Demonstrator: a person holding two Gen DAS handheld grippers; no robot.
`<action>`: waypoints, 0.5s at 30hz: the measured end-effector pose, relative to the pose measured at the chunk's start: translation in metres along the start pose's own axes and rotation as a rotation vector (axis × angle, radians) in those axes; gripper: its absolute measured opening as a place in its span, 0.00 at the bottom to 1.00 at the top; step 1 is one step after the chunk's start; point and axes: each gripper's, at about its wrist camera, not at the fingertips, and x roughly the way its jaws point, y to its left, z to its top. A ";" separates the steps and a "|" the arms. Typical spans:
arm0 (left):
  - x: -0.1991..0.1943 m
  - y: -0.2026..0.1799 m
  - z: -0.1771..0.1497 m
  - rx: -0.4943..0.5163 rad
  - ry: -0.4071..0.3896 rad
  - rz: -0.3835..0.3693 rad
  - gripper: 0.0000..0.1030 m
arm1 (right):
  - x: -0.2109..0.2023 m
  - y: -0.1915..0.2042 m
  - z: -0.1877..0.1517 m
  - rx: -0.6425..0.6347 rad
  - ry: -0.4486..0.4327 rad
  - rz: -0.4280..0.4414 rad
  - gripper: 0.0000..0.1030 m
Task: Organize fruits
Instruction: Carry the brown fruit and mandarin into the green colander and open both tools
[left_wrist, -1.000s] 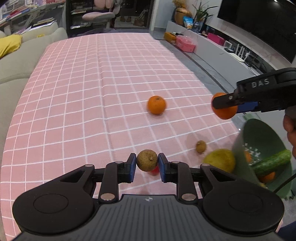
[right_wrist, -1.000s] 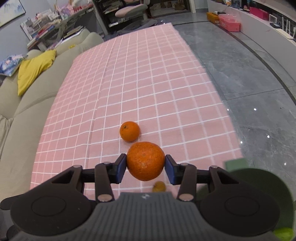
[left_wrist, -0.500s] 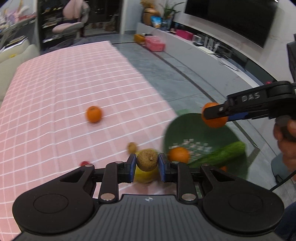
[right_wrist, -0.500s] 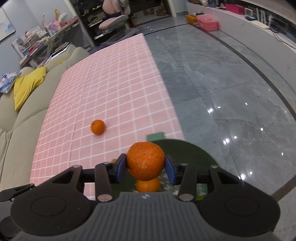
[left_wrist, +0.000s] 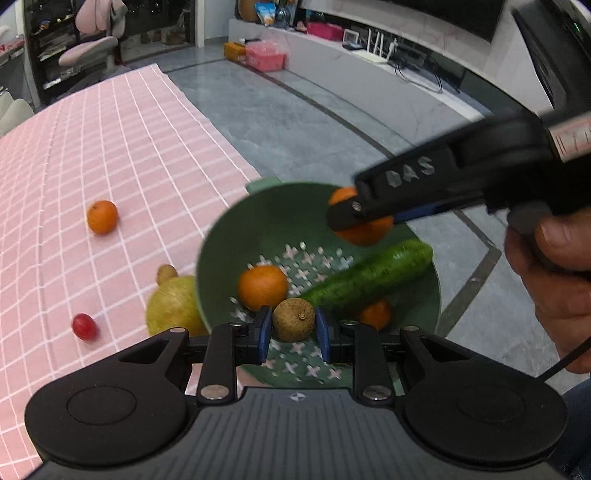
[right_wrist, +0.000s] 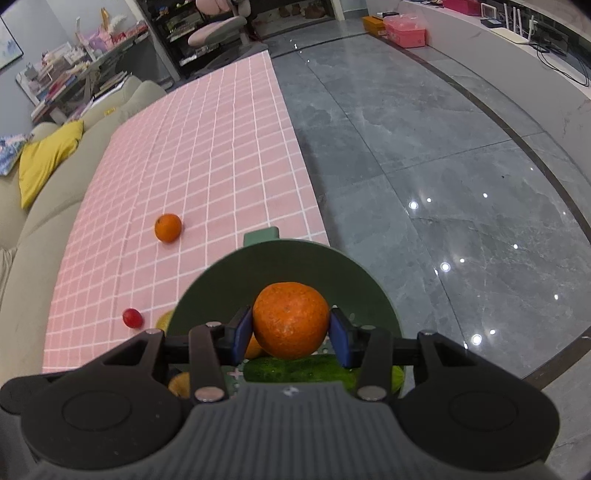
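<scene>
My left gripper (left_wrist: 293, 334) is shut on a small brown longan (left_wrist: 294, 319) and holds it over the near side of a green colander bowl (left_wrist: 236, 236). My right gripper (right_wrist: 291, 332) is shut on an orange (right_wrist: 290, 319) above the same bowl (right_wrist: 221, 275); it also shows in the left wrist view (left_wrist: 364, 229). In the bowl lie a cucumber (left_wrist: 369, 275) and two oranges (left_wrist: 262, 286) (left_wrist: 376, 314). On the pink checked cloth lie another orange (left_wrist: 102, 216), a red cherry tomato (left_wrist: 84, 326), a yellow-green fruit (left_wrist: 173, 306) and a second longan (left_wrist: 166, 273).
The bowl sits at the cloth's right edge (right_wrist: 314, 206), beside the grey tiled floor (right_wrist: 424, 147). A beige sofa with a yellow cushion (right_wrist: 44, 162) lines the far left. A person's hand (left_wrist: 554, 266) holds the right gripper.
Both grippers have moved right from over the cloth to above the green bowl, each still holding its fruit. The right gripper has come lower and closer over the bowl.
</scene>
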 end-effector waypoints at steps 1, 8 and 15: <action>0.003 -0.002 -0.001 0.002 0.008 0.002 0.28 | 0.003 0.000 0.001 -0.009 0.007 -0.008 0.41; 0.011 -0.012 -0.003 0.011 0.035 -0.007 0.28 | 0.010 -0.002 0.002 -0.034 0.037 -0.032 0.41; 0.016 -0.013 -0.005 0.022 0.059 -0.006 0.40 | 0.017 -0.002 0.003 -0.042 0.065 -0.060 0.42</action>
